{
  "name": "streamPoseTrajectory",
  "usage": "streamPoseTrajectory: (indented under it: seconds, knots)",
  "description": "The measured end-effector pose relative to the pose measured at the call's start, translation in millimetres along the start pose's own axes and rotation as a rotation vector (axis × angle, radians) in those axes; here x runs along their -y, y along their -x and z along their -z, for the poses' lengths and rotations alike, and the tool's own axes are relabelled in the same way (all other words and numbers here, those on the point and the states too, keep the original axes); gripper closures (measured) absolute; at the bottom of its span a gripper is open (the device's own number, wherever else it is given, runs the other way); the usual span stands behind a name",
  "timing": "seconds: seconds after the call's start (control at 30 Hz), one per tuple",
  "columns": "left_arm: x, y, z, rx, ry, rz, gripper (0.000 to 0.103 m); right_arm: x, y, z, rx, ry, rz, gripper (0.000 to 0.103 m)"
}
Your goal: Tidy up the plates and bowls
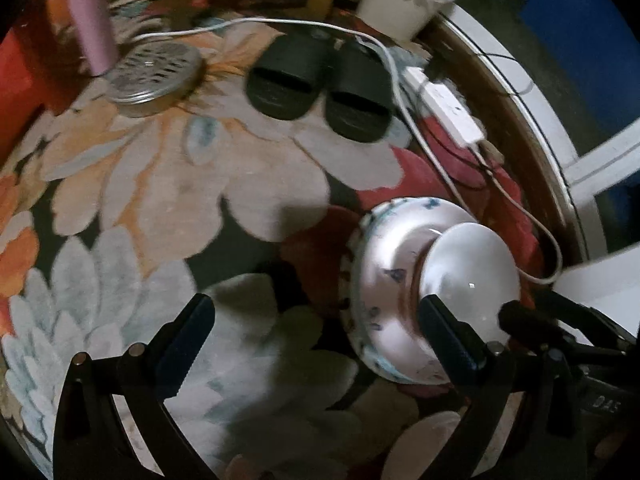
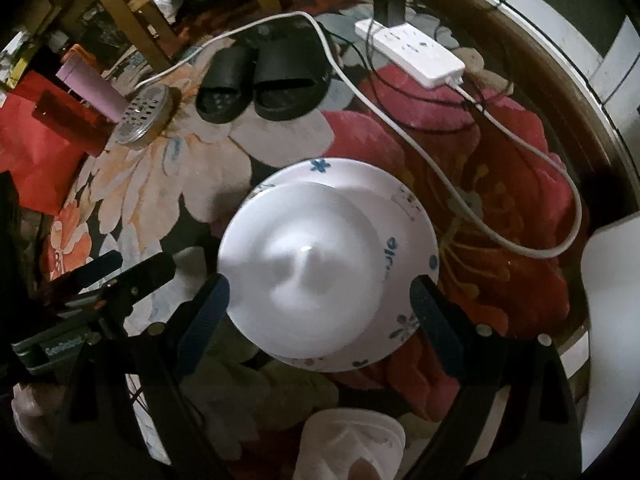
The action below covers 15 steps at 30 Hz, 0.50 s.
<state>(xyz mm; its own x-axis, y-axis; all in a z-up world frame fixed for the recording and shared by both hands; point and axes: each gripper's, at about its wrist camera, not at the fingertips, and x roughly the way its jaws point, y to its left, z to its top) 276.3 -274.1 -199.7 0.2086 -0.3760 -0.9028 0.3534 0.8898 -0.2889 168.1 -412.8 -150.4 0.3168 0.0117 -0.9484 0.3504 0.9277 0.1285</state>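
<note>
While both tongs point down at the floral rug (image 2: 168,168), right tongs (image 2: 320,300) stand released, straddling the near edge of a plain white plate (image 2: 296,264) stacked on a blue-flowered bowl (image 2: 400,216). Left tongs (image 1: 316,320) released too, just left of the stack. Farther: black slippers (image 2: 256,80), perforated metal lid (image 2: 146,114), white power strip (image 2: 412,54).

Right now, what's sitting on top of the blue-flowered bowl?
A smaller plain white bowl sits upside down on the overturned flowered bowl, covering its base. Whatever lies beneath the two, on the floral carpet, is hidden.
</note>
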Motion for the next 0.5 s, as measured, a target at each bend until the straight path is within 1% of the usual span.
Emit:
streamPoseTrajectory:
  seconds: [0.07,0.13,0.17,0.2,0.27,0.3,0.4,0.5]
  knots:
    - [-6.9,3.4,1.9,0.005,0.025,-0.017,0.001,-5.2,1.3,0.2,0.013,0.016,0.0,0.011]
    - [-16.5,5.4,3.7,-0.011,0.056,-0.041,0.001,-10.9,1.4,-0.1,0.017,0.023,0.01,0.011]
    - [-20.9,5.7,4.5,-0.027,0.069,-0.076,0.001,-13.4,1.2,-0.5,0.015,0.026,0.028,0.011]
    - [-24.8,6.3,5.2,-0.037,0.077,-0.094,0.001,-16.9,1.4,-0.7,0.02,0.034,0.046,0.011]
    - [-34.2,9.6,9.3,-0.033,0.092,-0.068,0.001,-22.2,2.4,0.4,0.032,0.046,0.039,0.011]
    - [-37.4,11.0,11.0,-0.035,0.095,-0.071,0.001,-24.9,2.1,0.7,0.031,0.049,0.033,0.011]
    - [-43.4,17.7,15.6,-0.014,0.083,-0.139,0.001,-32.5,0.1,1.8,0.029,0.061,0.022,0.011]
    - [-50.6,22.6,18.7,-0.004,0.082,-0.139,0.001,-40.5,-2.9,3.1,0.022,0.072,0.014,0.011]
